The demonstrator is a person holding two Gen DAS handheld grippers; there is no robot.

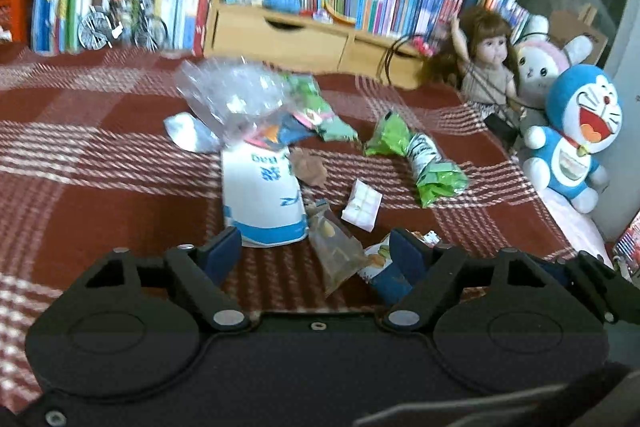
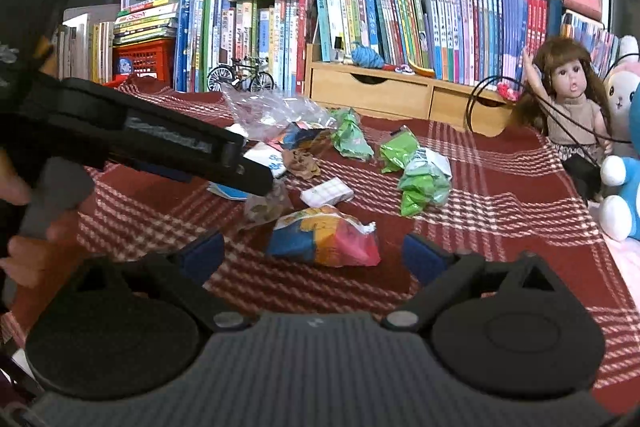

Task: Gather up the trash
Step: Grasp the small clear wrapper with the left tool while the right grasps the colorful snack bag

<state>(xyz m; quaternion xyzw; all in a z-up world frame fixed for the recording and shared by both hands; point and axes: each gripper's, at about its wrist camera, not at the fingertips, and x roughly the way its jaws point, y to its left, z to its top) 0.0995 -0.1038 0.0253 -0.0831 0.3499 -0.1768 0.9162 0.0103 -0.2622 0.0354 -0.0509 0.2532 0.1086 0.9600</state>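
Trash lies scattered on a red checked cloth [image 1: 100, 163]. In the left wrist view a white and blue carton [image 1: 260, 199] stands under a crumpled clear plastic bag [image 1: 236, 99], with green wrappers [image 1: 424, 163] and a small white packet [image 1: 362, 205] to the right. My left gripper [image 1: 314, 253] is open; a clear snack pouch [image 1: 336, 251] lies between its fingers, untouched by the pads. In the right wrist view my right gripper [image 2: 312, 251] is open just short of a crumpled multicoloured wrapper [image 2: 324, 241]. The left gripper's black body [image 2: 160, 143] reaches in from the left.
Rows of books [image 2: 360, 15] and a wooden drawer box [image 2: 372, 91] stand behind the cloth. A doll [image 2: 568, 95], a bunny plush [image 1: 536, 67] and a blue cat plush [image 1: 576, 135] sit at the right. A model bicycle [image 2: 240, 75] and red crate [image 2: 144, 59] stand at the back left.
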